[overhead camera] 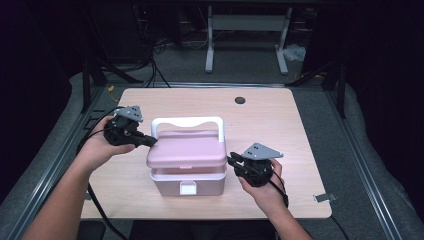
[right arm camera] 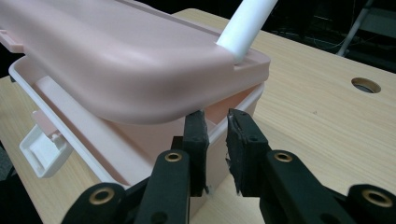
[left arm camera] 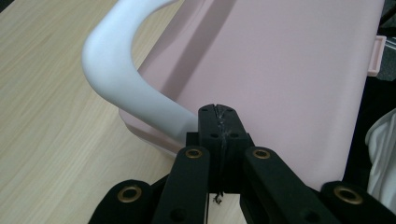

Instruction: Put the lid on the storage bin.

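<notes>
A pink box [overhead camera: 170, 185] with a white handle [overhead camera: 187, 121] stands mid-table. Its pink lid [overhead camera: 187, 150] sits slightly raised above the lower part, and the white latch [overhead camera: 188, 188] hangs loose at the front. My left gripper [overhead camera: 152, 142] is at the box's left end. In the left gripper view it [left arm camera: 217, 111] is shut with nothing between its jaws, the tip against the lid [left arm camera: 280, 70] beside the handle's foot [left arm camera: 116, 79]. My right gripper [overhead camera: 231, 160] is at the box's right end. In the right gripper view it [right arm camera: 217, 123] pinches the lower part's side wall under the lifted lid [right arm camera: 116, 60].
The light wooden table [overhead camera: 280, 130] has a round cable hole [overhead camera: 240, 100] at the back, also seen from the right gripper [right arm camera: 365, 85]. Bare tabletop lies on both sides of the box. Dark floor, cables and a white frame stand behind the table.
</notes>
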Available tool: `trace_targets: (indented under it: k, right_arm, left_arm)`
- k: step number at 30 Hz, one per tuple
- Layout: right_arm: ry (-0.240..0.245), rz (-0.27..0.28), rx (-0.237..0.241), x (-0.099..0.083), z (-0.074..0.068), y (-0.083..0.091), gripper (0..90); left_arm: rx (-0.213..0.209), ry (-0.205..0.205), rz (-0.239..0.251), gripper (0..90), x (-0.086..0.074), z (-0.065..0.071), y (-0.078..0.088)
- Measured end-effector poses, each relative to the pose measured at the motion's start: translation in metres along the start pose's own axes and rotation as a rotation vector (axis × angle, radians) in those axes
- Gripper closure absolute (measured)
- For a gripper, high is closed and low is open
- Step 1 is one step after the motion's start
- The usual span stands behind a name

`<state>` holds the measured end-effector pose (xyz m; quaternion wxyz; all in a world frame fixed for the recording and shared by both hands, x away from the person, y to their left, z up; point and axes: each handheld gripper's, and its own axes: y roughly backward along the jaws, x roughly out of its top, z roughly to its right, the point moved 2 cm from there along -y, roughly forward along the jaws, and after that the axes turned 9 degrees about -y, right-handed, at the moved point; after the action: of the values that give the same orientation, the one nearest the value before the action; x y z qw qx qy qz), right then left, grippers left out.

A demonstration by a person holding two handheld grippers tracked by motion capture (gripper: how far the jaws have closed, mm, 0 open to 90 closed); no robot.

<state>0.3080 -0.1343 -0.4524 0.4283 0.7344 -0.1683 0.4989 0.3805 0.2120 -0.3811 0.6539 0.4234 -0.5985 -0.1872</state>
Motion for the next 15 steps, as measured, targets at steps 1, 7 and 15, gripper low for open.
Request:
trace_targets:
  k: [1,7,15]
  right_arm:
    - [-0.006,-0.001,-0.002,0.000,0.000,0.001,77.2]
    - [-0.027,0.014,0.017,0.001,0.001,0.007,77.2]
    - [-0.017,0.005,0.000,-0.001,0.004,0.004,76.8]
  left_arm:
    - [-0.001,-0.001,-0.001,90.0,0.000,0.000,0.000]
    - [0.009,-0.004,-0.017,90.0,-0.003,0.002,-0.002]
    - [0.016,0.012,-0.015,90.0,-0.012,0.001,-0.002]
